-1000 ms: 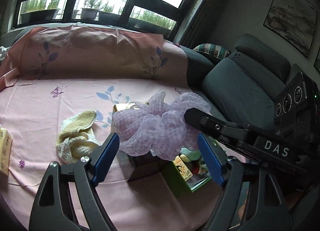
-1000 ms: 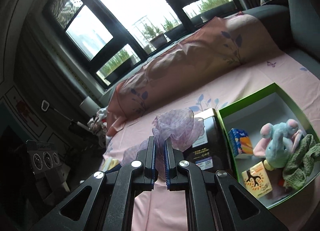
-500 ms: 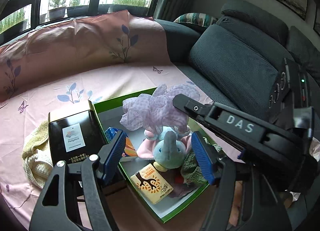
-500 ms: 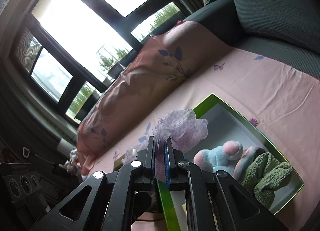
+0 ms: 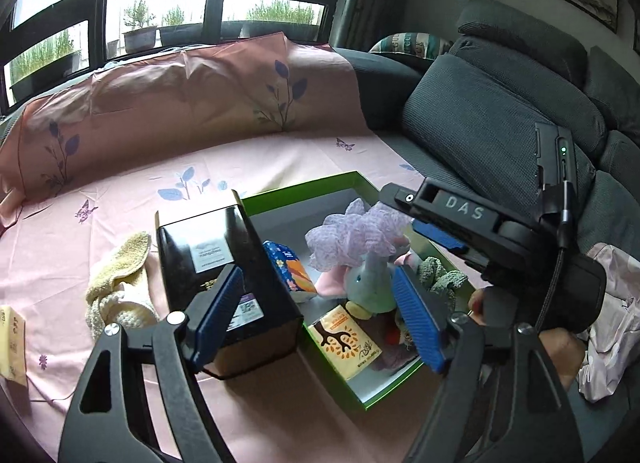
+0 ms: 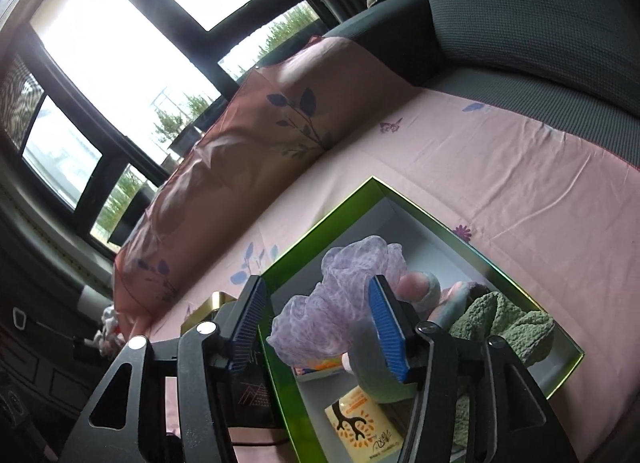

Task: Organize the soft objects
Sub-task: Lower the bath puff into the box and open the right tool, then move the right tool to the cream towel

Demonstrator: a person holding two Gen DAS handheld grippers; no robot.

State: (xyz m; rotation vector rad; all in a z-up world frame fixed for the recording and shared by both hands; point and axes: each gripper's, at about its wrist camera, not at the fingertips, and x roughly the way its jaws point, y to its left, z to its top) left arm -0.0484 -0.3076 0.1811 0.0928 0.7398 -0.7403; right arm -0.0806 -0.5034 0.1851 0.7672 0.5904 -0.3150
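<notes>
A purple mesh puff [image 5: 356,235] rests in the green box [image 5: 304,187], on top of a blue plush elephant [image 5: 370,287] and beside a green knitted cloth [image 5: 440,275]. My right gripper [image 6: 318,327] is over the box and its jaws are opening. The puff [image 6: 336,303] sits loose between them, with neither pad pressing on it. My left gripper [image 5: 320,315] hovers in front of the box, its jaws opening with nothing between them. A yellow towel [image 5: 120,283] lies on the pink sheet, left of a black box [image 5: 224,263].
The green box also holds a blue-orange packet [image 5: 290,269] and a yellow packet [image 5: 348,337]. Grey sofa cushions [image 5: 500,123] rise at the right. Another yellow packet [image 5: 10,339] lies at the left edge. A hand [image 5: 560,347] holds the right gripper.
The right gripper carried the puff over the green box and its shut jaws have parted, letting the puff go. The left gripper swung right, from the towel to the box.
</notes>
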